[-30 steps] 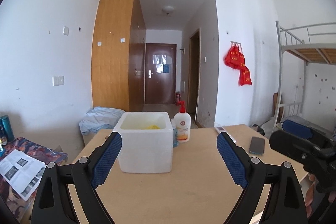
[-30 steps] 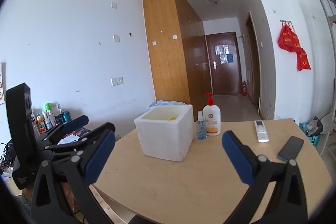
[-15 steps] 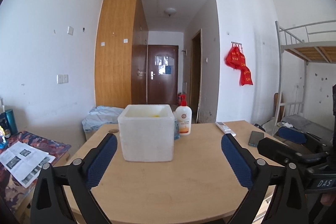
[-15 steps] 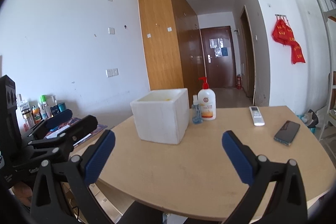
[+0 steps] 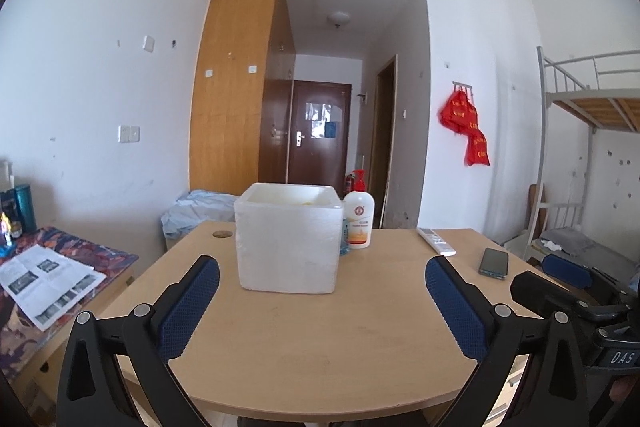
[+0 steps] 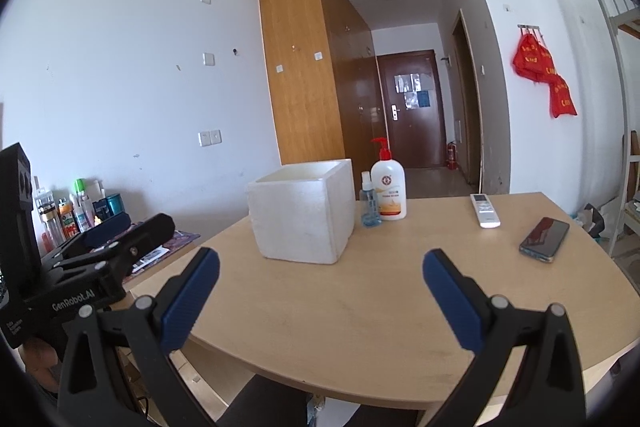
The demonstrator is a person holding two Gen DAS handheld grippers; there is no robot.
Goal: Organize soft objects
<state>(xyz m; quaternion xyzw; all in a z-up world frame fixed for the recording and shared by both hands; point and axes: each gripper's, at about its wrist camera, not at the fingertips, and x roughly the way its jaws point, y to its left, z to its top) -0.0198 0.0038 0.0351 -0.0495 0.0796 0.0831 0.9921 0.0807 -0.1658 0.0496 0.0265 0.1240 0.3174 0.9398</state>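
A white foam box [image 5: 288, 239] [image 6: 304, 219] stands open-topped on the round wooden table [image 5: 320, 347] [image 6: 360, 307]. A sliver of something yellow [image 5: 306, 203] shows just over its rim; the rest of its inside is hidden. My left gripper [image 5: 320, 269] hovers over the table's near edge, open and empty, pointing at the box. My right gripper [image 6: 322, 259] is beside it, likewise open and empty, with the box ahead and slightly left. Each gripper shows in the other's view: the right gripper [image 5: 568, 269] and the left gripper [image 6: 112, 231].
Behind the box stand a pump bottle [image 5: 359, 217] [image 6: 389, 187] and a small spray bottle [image 6: 369, 201]. A remote [image 6: 485, 209] and a phone [image 6: 545, 231] lie to the right. A low table with a newspaper [image 5: 48, 281] and bottles [image 6: 76, 211] is on the left; a bunk bed [image 5: 580, 131] on the right.
Both grippers have sunk and drawn back a little, so the box top is seen nearly edge-on. The left jaws have spread slightly wider.
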